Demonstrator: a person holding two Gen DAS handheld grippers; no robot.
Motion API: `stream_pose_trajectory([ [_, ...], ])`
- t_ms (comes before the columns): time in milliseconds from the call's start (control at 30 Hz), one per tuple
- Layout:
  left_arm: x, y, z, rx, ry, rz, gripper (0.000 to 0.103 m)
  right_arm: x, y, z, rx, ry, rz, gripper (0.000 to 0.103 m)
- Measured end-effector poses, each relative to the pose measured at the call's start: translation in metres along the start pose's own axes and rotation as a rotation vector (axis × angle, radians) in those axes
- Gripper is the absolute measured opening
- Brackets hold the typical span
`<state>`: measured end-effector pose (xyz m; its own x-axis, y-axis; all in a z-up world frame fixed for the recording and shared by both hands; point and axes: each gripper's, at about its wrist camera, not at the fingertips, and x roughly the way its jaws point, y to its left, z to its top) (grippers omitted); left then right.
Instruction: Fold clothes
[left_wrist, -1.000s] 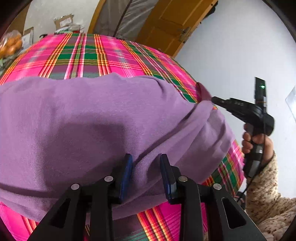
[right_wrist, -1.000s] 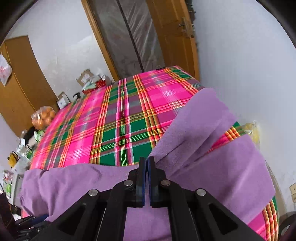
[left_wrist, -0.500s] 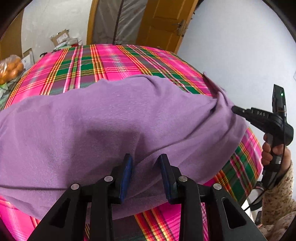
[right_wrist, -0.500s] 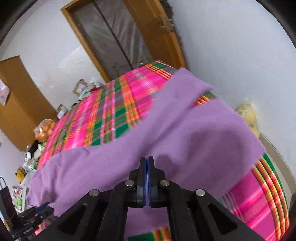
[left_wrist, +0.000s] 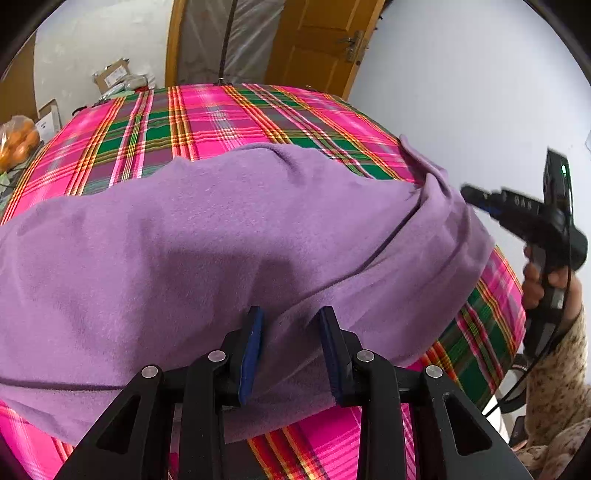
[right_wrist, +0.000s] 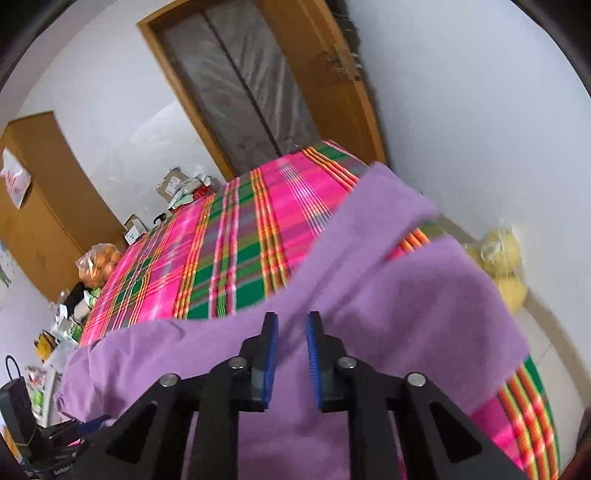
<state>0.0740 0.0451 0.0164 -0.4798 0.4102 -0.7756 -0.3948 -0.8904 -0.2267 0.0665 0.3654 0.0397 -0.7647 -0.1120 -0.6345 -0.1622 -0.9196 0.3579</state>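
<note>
Gaping with nothing gripped, both the left gripper (left_wrist: 291, 347) and right gripper (right_wrist: 290, 356) hover over the purple garment (left_wrist: 177, 258) lying across the plaid bed (left_wrist: 221, 122), likely released to let a fold settle.

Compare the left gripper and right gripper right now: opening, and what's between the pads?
The left gripper is opened wider than the right gripper. A raised fold of the purple garment sits in the left gripper's gap, whereas the right gripper's gap shows only cloth lying behind it. Neither is clamped on anything. Both are open, with blue pads on black fingers, over the garment on the plaid cloth.
</note>
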Motion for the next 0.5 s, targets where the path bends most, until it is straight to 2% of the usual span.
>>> stream_pose_trajectory([
  [67, 0.002, 0.0, 0.001, 0.0, 0.004, 0.002, 0.032, 0.008, 0.008, 0.009, -0.027, 0.016, -0.01, 0.032],
  [167, 0.002, -0.001, 0.002, 0.003, 0.003, 0.003, 0.032, 0.023, 0.013, 0.019, -0.033, 0.048, -0.065, 0.037],
  [233, 0.003, -0.002, 0.002, 0.008, 0.004, 0.011, 0.032, 0.036, 0.013, 0.026, -0.04, 0.073, -0.13, 0.038],
  [367, 0.007, -0.005, 0.003, 0.021, 0.01, 0.018, 0.032, 0.048, -0.001, 0.03, 0.019, 0.113, -0.135, 0.038],
  [433, 0.008, -0.004, 0.004, 0.02, 0.012, 0.017, 0.032, 0.049, -0.009, 0.03, 0.055, 0.113, -0.123, 0.035],
  [500, 0.009, -0.003, 0.006, 0.018, 0.013, 0.017, 0.032, 0.047, -0.016, 0.029, 0.086, 0.106, -0.097, 0.016],
])
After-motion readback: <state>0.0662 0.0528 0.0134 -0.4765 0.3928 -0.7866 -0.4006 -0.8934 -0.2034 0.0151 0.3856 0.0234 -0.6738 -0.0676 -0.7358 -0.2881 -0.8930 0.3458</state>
